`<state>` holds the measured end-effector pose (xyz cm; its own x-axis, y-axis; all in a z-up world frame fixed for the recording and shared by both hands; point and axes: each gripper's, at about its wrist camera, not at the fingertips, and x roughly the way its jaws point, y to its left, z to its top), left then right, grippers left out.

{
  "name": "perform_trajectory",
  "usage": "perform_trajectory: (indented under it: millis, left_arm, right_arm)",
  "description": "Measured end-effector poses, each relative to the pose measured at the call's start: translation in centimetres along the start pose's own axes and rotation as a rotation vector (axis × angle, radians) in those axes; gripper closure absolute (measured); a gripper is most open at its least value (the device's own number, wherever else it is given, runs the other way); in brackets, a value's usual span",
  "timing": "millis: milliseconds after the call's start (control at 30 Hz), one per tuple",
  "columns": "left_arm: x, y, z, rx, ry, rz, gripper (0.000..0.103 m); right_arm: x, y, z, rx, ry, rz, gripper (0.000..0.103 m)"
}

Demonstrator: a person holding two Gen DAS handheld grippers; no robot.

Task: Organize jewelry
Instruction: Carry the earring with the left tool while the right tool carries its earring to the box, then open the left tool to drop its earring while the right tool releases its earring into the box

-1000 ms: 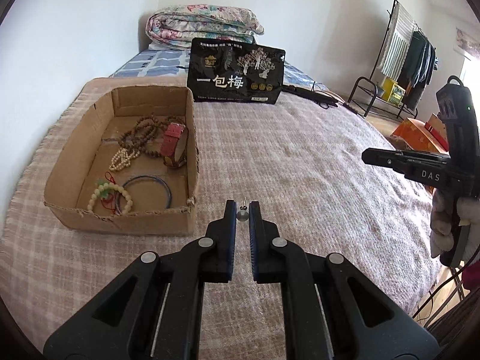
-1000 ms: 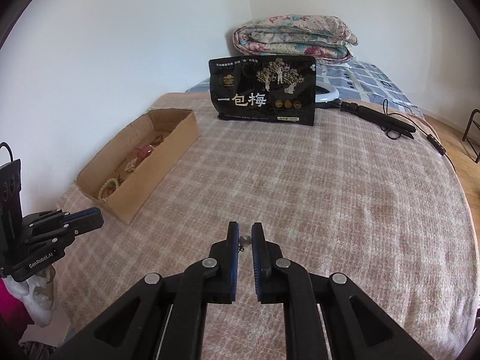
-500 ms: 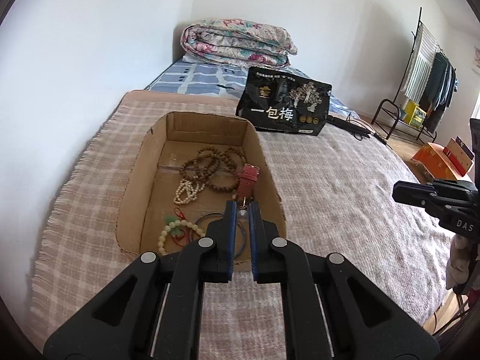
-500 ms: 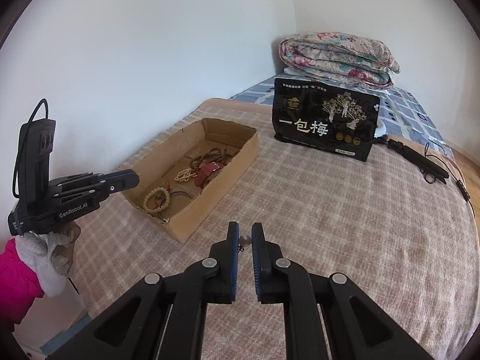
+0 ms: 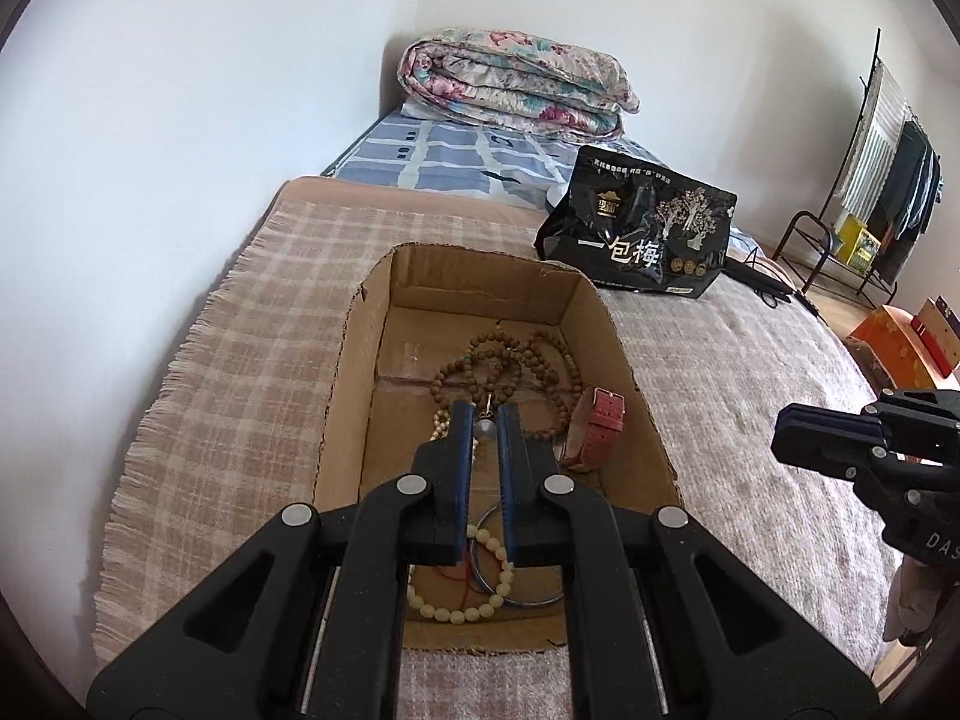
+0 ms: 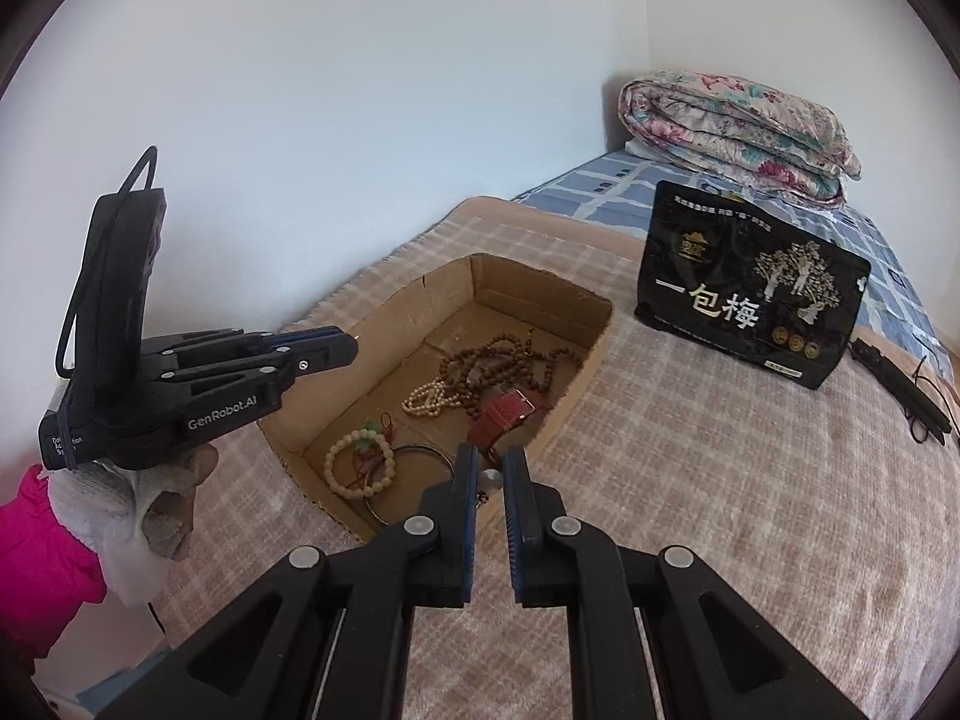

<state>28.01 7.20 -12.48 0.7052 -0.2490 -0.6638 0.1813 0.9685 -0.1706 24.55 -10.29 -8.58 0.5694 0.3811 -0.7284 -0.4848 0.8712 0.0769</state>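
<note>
A cardboard box lies on the bed and holds brown bead strands, a red watch strap, white bead bracelets and a blue bangle. My left gripper is shut on a small pearl earring and holds it above the box's middle. My right gripper is shut on a second small pearl earring, just above the box's near right edge. The left gripper also shows in the right wrist view, over the box's left side.
A black snack bag stands behind the box. A folded floral quilt lies at the head of the bed. Black cables lie at the right. A clothes rack stands beyond the bed.
Both grippers have moved left towards the box, each still holding its earring. The left one went from outside the box to above its middle; the right one reached the box's edge.
</note>
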Motion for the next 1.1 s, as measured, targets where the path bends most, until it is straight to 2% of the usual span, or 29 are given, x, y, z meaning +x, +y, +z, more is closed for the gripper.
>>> perform_trajectory:
  millis: [300,633,700,767,833,867,900,967,1000,1100]
  left_arm:
    - [2.1,1.0,1.5,-0.014,0.015,0.001,0.097]
    - [2.8,1.4,2.0,-0.023,0.020,0.008,0.097]
    - [2.8,1.5,2.1,-0.026,0.021,0.007,0.097]
    - [2.7,1.5,2.1,-0.021,0.017,0.006,0.097]
    - [2.8,1.4,2.1,-0.017,0.022,0.015,0.096]
    - [2.9,1.4,2.1,-0.019,0.025,0.016,0.090]
    - [2.8,1.3,2.1,-0.021,0.023,0.017,0.075]
    - [2.4,1.2,2.0,-0.021,0.003,0.028,0.056]
    - [2.1,1.1,2.0,-0.019,-0.010,0.034,0.052]
    - [1.6,0.8,2.0,-0.016,-0.015,0.035,0.051]
  right_arm:
    - [2.9,1.5,1.0,-0.007,0.023,0.027,0.097]
    - [4.2,1.8,1.2,0.005,0.034,0.029,0.095]
    - [4.2,1.8,1.3,0.005,0.028,0.029,0.084]
    - [3.8,1.8,1.3,0.007,0.006,0.019,0.051]
    - [3.5,1.8,1.4,0.008,-0.007,0.024,0.041]
    - [3.4,1.8,1.4,0.008,-0.013,0.023,0.038]
    - [3.3,1.8,1.5,0.005,-0.016,0.019,0.035]
    - [3.1,1.9,1.5,-0.001,-0.021,0.006,0.019]
    - [2.9,2.0,1.5,-0.002,-0.027,-0.001,0.017]
    - [2.4,2.1,1.5,-0.012,-0.036,-0.027,0.016]
